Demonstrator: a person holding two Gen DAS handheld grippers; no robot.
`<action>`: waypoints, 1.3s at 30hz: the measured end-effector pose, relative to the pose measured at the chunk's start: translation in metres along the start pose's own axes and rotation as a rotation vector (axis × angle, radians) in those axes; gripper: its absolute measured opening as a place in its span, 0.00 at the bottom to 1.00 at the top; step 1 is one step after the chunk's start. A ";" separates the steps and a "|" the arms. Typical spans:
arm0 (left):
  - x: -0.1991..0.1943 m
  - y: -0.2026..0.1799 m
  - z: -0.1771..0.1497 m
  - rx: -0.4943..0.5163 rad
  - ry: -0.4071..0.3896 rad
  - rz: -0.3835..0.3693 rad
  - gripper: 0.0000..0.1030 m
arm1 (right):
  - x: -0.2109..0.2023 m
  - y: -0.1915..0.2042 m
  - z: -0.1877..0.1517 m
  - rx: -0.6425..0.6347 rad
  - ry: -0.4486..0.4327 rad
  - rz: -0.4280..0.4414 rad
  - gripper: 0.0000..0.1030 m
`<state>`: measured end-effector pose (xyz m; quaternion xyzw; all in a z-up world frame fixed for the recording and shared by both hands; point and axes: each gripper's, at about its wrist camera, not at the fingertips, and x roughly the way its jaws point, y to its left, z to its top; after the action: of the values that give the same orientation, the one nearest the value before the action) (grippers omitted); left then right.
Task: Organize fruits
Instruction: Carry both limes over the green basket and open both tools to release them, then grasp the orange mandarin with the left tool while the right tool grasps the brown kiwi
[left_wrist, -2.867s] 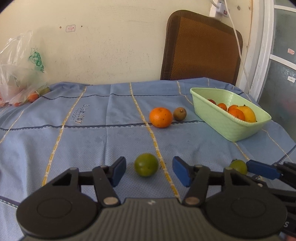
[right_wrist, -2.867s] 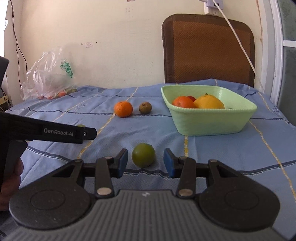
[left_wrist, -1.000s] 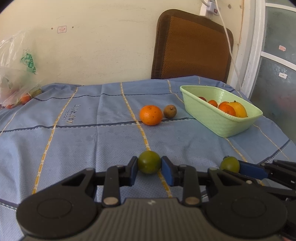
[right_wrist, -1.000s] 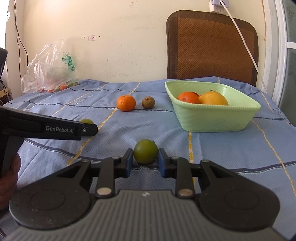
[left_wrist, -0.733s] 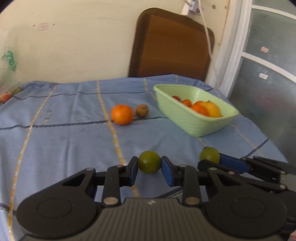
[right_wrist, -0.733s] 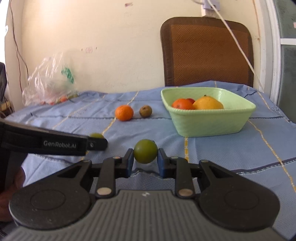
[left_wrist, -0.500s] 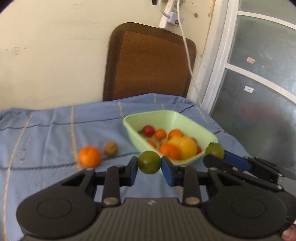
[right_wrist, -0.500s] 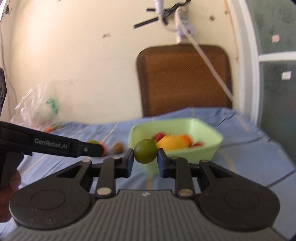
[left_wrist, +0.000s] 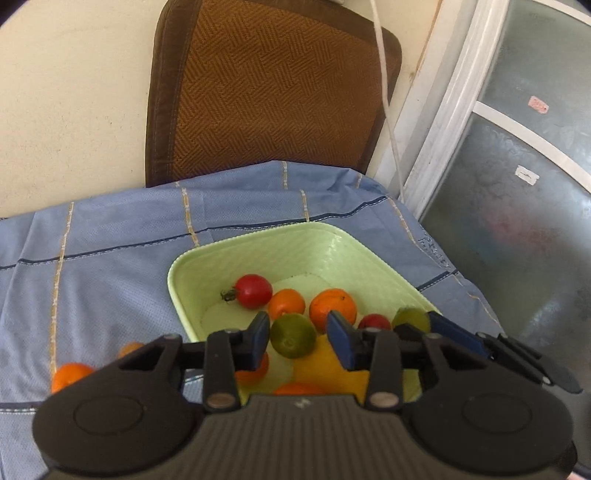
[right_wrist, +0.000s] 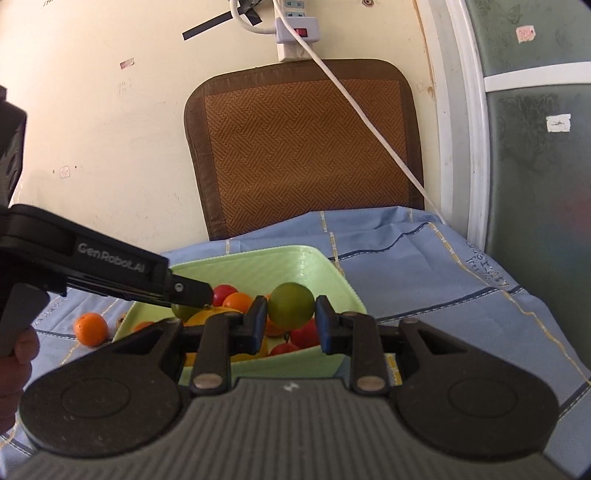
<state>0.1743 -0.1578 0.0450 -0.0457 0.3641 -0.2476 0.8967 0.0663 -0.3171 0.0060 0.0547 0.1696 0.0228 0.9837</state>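
Beyond basket, only right view shows power strip.

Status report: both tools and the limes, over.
Left tool open, its round green lime loose over the pale green plastic basket. Right tool shut on second green lime. No obstruction seen.

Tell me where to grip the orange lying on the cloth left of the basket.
Across its widest middle, coming down from above: the orange is a plain round ball on the tablecloth, and the basket wall stands near its right side.
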 end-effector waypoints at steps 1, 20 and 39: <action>-0.001 0.001 0.000 -0.009 0.000 -0.002 0.37 | 0.000 -0.001 -0.001 0.002 -0.001 -0.004 0.32; -0.091 0.115 -0.063 -0.107 -0.144 0.255 0.49 | -0.077 0.050 -0.038 0.121 -0.061 0.170 0.45; -0.081 0.108 -0.090 0.002 -0.099 0.288 0.41 | -0.054 0.085 -0.033 -0.009 0.072 0.222 0.44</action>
<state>0.1082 -0.0161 0.0022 -0.0043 0.3221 -0.1140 0.9398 0.0023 -0.2324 0.0025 0.0679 0.1976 0.1342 0.9687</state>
